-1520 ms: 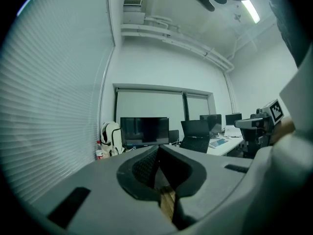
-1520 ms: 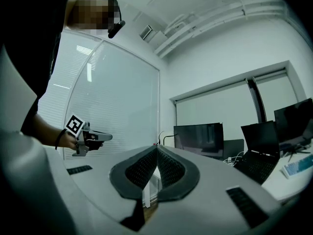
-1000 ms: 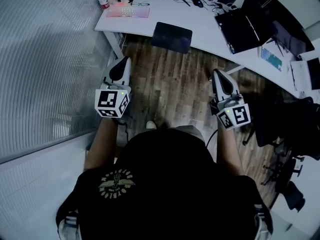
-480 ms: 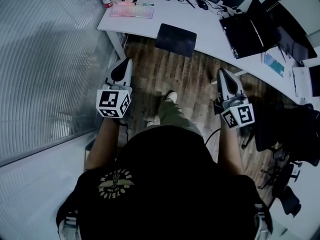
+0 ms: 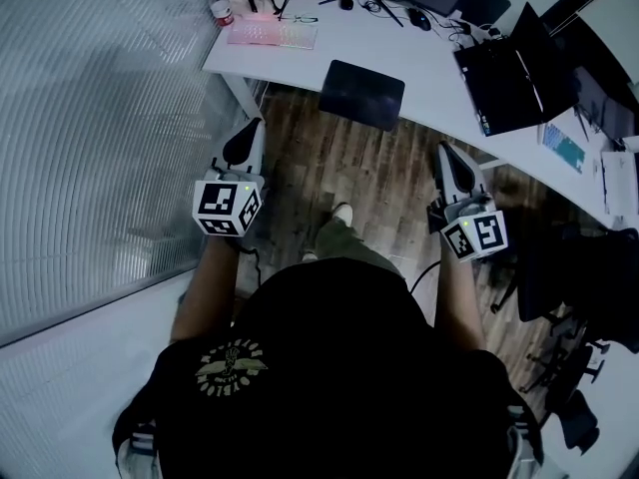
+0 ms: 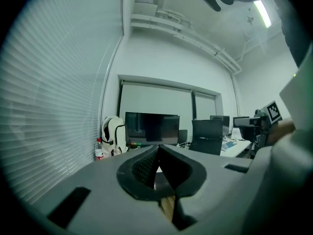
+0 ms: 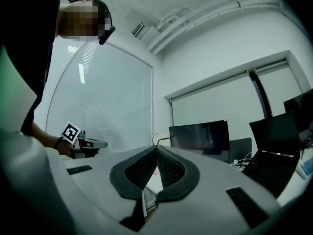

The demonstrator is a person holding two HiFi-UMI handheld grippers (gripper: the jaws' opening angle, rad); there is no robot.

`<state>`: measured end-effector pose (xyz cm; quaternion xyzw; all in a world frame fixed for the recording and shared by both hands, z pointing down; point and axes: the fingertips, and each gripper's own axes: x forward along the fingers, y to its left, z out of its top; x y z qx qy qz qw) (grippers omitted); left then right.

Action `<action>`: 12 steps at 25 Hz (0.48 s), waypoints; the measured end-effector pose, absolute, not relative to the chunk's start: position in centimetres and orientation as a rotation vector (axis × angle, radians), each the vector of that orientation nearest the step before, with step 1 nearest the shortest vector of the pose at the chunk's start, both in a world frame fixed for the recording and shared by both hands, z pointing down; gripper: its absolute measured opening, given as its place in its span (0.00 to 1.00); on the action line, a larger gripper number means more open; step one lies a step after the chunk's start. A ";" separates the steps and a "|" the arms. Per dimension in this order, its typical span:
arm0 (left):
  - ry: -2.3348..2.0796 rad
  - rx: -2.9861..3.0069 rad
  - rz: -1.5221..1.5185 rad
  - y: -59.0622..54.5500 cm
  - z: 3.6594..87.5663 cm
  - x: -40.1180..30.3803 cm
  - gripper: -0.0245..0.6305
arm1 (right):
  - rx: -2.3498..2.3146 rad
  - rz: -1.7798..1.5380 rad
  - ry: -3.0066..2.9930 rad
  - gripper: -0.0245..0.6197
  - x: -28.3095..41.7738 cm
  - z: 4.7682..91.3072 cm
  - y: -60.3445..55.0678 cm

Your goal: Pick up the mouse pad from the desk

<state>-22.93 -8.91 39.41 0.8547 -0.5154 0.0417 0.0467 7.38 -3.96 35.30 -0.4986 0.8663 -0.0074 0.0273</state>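
Wood-plank flooring (image 5: 359, 183) fills the gap between the person and a curved white desk (image 5: 429, 73), with a ribbed, frosted glass wall (image 5: 100, 118) along the left side.

The left gripper (image 5: 255, 122) has its jaws pressed together with nothing between them; its own view shows the dark pads meeting along one line. The right gripper (image 5: 442, 149) is likewise closed and empty. Both point roughly level toward the desk and hang over the floor, short of its front edge.

Ahead of both, and sideways between them, lies the dark rectangular mouse pad (image 5: 362, 94). It rests flat at the near edge of the desk, and its front strip appears to overhang that edge slightly. Its long axis runs across the view, roughly along the desk front, so the grippers face a long side rather than a short end. The right gripper looks somewhat nearer to the pad's closest corner, and the left is a little further off, though the difference is small. Neither touches it.

Further back sit a pale, pink-lit keyboard (image 5: 272, 34) to the pad's left and an open black laptop (image 5: 514, 78) to its right, both well apart from the pad.

To my eye, the overhanging edge is the natural place to pinch, once one pair of jaws is parted.
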 end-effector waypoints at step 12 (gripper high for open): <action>-1.553 2.616 0.139 -17.8 39.9 -20.5 0.05 | -1.539 -0.074 2.715 0.04 9.4 38.6 -11.7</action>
